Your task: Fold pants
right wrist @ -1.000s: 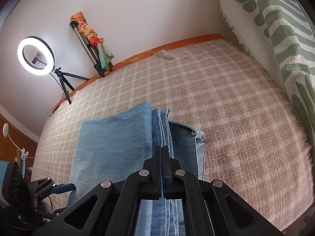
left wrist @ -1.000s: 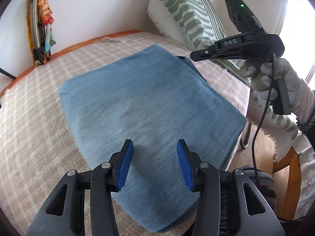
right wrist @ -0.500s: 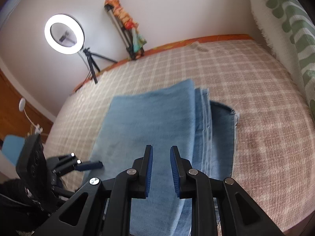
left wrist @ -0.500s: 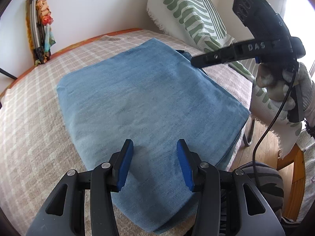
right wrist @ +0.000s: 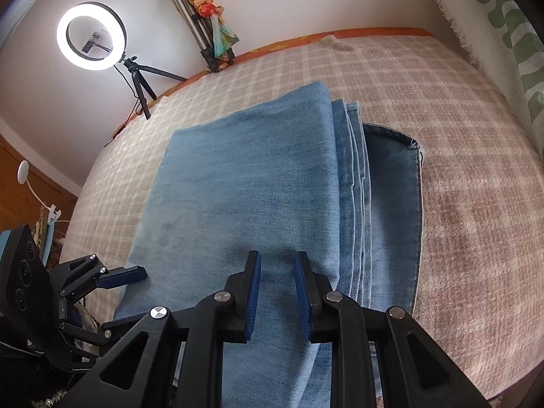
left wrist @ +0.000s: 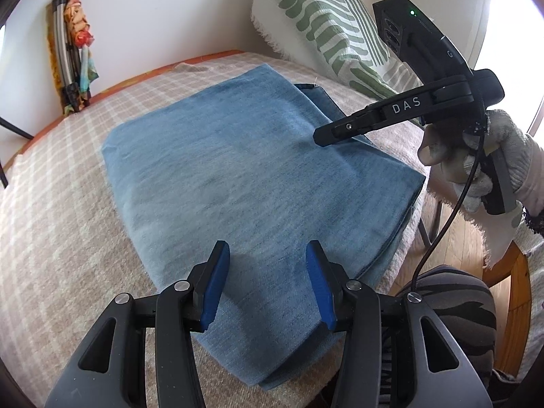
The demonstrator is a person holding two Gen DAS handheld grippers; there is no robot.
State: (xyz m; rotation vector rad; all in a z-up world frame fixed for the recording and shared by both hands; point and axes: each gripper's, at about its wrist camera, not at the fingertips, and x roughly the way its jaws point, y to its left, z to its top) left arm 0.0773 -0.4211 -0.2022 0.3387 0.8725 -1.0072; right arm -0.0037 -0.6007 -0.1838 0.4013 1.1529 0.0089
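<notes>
Through the left wrist camera I see the pants point(left wrist: 244, 183) lying as a flat blue denim rectangle on the checked bed cover point(left wrist: 57, 210), a darker layer poking out at the far edge. My left gripper point(left wrist: 268, 282) hovers over the near corner, jaws spread wide and empty. The right gripper point(left wrist: 343, 131) hangs above the far right side in a gloved hand point(left wrist: 476, 166).

Through the right wrist camera the stacked edges step out to the right of the top layer, with the dark hem point(right wrist: 394, 183) outermost. The right gripper's jaws stand parted with nothing between them, over the top layer.

I judge the folding nearly done. Next I would either square up that protruding hem or pinch the near edge for one last fold, both jaws closing on all layers together.
</notes>
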